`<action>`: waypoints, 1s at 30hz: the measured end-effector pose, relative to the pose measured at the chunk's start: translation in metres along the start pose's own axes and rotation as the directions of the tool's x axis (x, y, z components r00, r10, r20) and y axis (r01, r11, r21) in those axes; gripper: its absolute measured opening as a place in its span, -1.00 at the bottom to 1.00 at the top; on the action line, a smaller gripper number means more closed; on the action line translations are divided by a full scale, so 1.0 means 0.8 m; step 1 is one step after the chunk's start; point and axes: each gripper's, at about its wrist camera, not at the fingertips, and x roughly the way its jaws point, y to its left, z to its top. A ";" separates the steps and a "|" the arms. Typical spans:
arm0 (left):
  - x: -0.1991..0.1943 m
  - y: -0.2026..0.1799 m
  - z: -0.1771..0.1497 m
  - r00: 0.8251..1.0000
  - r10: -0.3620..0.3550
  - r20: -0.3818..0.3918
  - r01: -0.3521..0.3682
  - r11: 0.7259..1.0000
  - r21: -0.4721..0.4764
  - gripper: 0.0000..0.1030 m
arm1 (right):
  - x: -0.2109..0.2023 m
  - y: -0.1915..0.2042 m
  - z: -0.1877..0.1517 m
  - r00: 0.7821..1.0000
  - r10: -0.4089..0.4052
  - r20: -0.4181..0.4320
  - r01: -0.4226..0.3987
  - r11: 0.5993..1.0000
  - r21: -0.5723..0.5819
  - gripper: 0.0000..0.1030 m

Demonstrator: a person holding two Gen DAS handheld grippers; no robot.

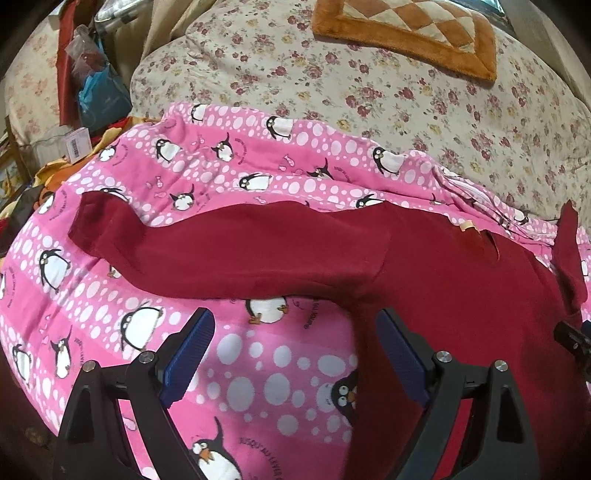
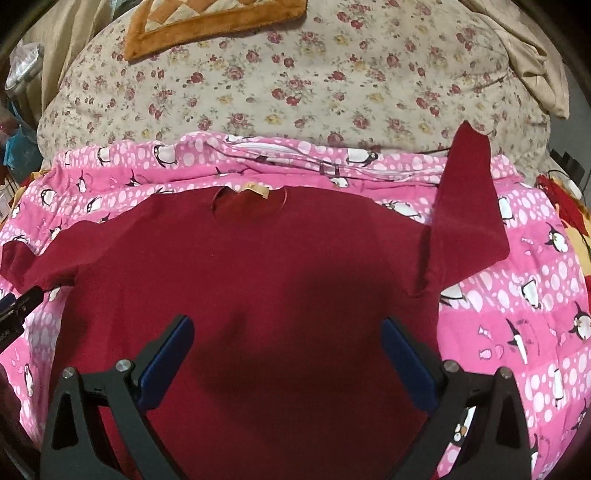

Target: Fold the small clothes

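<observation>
Both the left gripper (image 1: pixel 295 354) and right gripper (image 2: pixel 288 354) hang spread and empty over the red shirt (image 2: pixel 236 266) lying flat on the pink blanket (image 2: pixel 517 314); risk: pinching blanket with cloth

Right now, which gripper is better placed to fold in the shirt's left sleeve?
Probably the left gripper: it hangs open just below that sleeve, while the right gripper sits over the shirt body.

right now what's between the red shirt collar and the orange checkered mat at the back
In the right wrist view, a band of pink penguin blanket, then flowered quilt, lies between the shirt collar and the mat.
</observation>
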 end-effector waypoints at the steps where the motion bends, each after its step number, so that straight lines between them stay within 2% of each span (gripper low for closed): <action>1: 0.000 -0.002 0.000 1.000 0.000 0.001 0.000 1.000 0.006 0.41 | 0.001 0.000 0.000 1.000 -0.002 -0.006 0.002 1.000 0.000 0.99; 5: -0.002 -0.012 -0.001 0.999 -0.017 0.027 0.016 1.000 0.026 0.41 | 0.003 -0.002 -0.002 1.000 0.002 -0.026 -0.002 1.000 0.006 0.99; 11: 0.000 -0.024 -0.001 0.999 -0.044 0.011 0.043 0.998 0.045 0.41 | -0.002 -0.009 -0.001 0.999 0.000 -0.039 0.001 0.999 0.037 0.99; 30: 0.012 -0.043 -0.003 0.999 -0.045 -0.019 0.046 0.997 0.065 0.41 | 0.010 -0.010 -0.003 0.998 -0.014 -0.064 0.017 0.999 0.049 0.99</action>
